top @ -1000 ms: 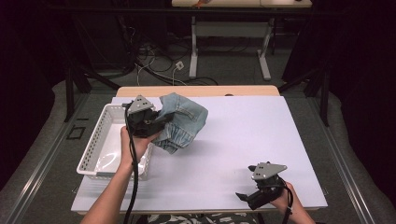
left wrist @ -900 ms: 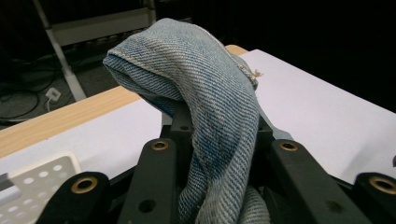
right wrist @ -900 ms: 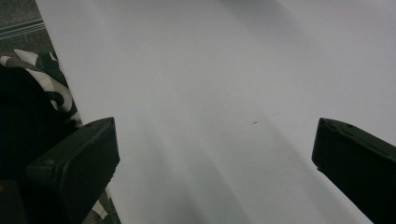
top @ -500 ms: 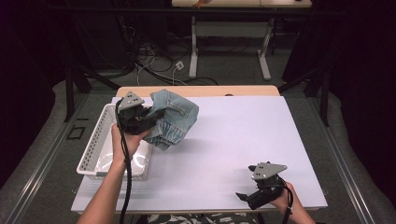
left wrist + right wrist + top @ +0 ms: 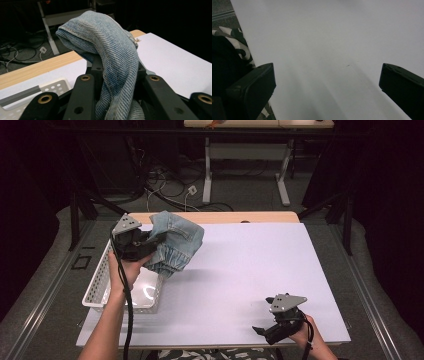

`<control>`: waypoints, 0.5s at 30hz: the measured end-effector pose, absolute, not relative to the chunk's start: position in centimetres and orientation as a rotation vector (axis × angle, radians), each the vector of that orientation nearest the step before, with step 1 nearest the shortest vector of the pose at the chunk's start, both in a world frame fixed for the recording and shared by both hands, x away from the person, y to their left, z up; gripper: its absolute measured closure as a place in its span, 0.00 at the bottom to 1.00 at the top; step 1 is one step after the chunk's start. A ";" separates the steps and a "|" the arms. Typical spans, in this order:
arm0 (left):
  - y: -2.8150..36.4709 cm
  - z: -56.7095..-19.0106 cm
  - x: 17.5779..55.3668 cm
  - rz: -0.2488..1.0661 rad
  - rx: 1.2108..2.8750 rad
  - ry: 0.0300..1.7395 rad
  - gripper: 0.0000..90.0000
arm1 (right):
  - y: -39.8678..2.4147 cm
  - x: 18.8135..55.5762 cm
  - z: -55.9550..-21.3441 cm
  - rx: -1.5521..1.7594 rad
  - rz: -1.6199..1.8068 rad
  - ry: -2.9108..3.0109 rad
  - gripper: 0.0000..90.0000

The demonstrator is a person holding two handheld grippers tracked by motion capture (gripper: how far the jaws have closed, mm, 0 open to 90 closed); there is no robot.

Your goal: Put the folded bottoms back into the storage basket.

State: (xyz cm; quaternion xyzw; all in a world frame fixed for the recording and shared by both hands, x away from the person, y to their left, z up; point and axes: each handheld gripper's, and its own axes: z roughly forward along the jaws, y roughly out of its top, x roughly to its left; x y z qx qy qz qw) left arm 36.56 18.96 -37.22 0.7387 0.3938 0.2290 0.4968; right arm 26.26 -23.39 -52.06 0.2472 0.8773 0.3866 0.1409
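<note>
The left tongs (image 5: 150, 245) are closed on a faded blue denim garment (image 5: 175, 245), which hangs bunched in the air near the far left corner of the white surface (image 5: 250, 270), just beside the white perforated plastic basket (image 5: 97, 287) at the left edge. The right tongs (image 5: 267, 332) rest at the near right corner, their jaws wide apart with nothing between them.

Faded light-blue denim garment (image 5: 176, 244): twill weave, paler worn streaks along folds, frayed whitish edge. Black left hand-held gripper (image 5: 150, 243): brass-coloured rivets, grey three-cornered top plate. Black right hand-held gripper (image 5: 261, 332): same grey plate. White perforated plastic basket (image 5: 98, 285). Counter (image 5: 260, 265): white sheet over light wood-tone top. Black-and-white patterned cloth (image 5: 230, 41) beside the counter edge.
</note>
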 end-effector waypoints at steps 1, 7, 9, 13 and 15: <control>19.1 -37.2 36.5 0.554 1.786 0.956 0.80 | -23.4 26.2 -52.1 0.713 1.117 2.532 0.00; 19.6 -36.9 36.3 0.582 1.772 0.964 0.80 | -23.4 26.2 -52.1 0.717 1.118 2.530 0.00; 19.8 -36.8 36.3 0.588 1.770 0.971 0.80 | -23.4 26.2 -52.1 0.718 1.117 2.530 0.00; 20.3 -36.7 36.3 0.606 1.769 0.982 0.80 | -23.4 26.2 -52.1 0.717 1.116 2.531 0.00; 20.5 -36.6 36.3 0.611 1.764 0.987 0.80 | -23.4 26.2 -52.1 0.719 1.117 2.531 0.00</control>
